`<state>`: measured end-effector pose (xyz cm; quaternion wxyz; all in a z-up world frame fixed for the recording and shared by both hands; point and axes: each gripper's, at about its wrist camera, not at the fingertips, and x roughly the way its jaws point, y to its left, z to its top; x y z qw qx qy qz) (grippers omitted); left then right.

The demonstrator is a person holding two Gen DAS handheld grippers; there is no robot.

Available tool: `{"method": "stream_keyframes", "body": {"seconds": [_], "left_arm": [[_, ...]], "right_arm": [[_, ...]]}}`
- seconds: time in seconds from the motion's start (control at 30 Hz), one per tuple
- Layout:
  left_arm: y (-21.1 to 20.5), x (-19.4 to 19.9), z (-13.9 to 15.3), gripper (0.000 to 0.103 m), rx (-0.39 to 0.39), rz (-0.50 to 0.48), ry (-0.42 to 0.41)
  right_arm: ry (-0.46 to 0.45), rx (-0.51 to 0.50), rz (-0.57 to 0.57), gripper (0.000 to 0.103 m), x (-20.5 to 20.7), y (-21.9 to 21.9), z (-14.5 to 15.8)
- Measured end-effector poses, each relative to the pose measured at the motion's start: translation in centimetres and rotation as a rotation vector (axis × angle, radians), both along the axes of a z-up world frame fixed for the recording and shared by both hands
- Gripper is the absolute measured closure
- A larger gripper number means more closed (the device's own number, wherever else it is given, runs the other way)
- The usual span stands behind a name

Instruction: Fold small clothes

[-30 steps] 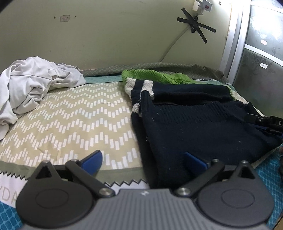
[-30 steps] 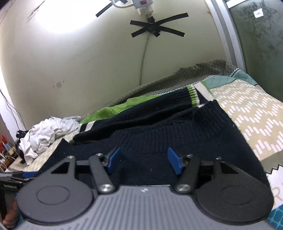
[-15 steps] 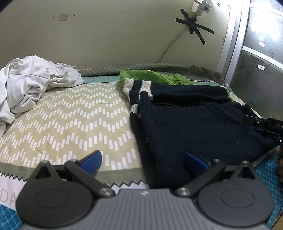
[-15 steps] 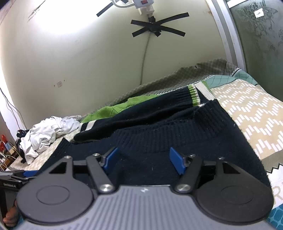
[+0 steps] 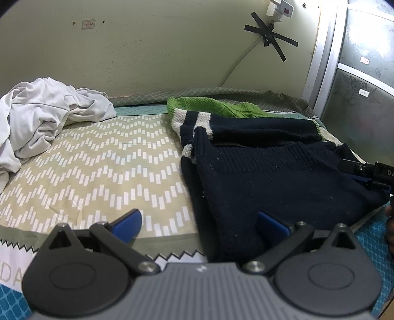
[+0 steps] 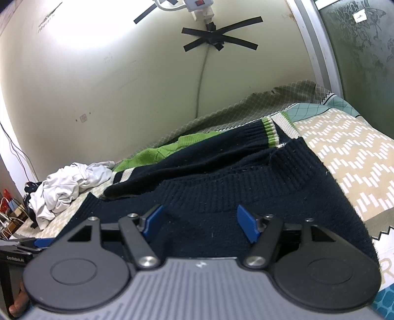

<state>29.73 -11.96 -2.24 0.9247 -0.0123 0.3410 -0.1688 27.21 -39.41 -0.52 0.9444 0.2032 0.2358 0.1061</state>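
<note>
A navy knit sweater [image 5: 270,172] with green and cream stripes lies folded over on the patterned bed cover [image 5: 98,167]. My left gripper [image 5: 197,217] is open wide at its near left edge. One pad is over the cover, the other over the knit, and neither presses. My right gripper [image 6: 200,213] hovers over the sweater [image 6: 246,184] at the other side. Its jaws are opening, with knit below them but nothing pinched. Each gripper shows at the edge of the other's view, the right gripper [image 5: 369,172] and the left gripper [image 6: 24,243].
A crumpled white garment [image 5: 41,118] is heaped at the far left of the bed, by the wall. A frosted glass door [image 5: 357,86] stands to the right. Taped cable and a power strip [image 6: 199,5] hang on the wall. Clutter and wires [image 6: 9,211] sit beyond the bed's far end.
The right gripper's blue pads stand a little farther apart than a second ago. The sweater, the left gripper and the white garment stay where they were.
</note>
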Motion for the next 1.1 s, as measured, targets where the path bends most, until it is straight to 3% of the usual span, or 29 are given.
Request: {"method": "stream_keyframes", "body": {"seconds": [1.1], "left_arm": [[0.15, 0.00, 0.04, 0.000, -0.007, -0.004, 0.002]], "right_arm": [[0.000, 0.001, -0.002, 0.037, -0.06, 0.09, 0.00]]}}
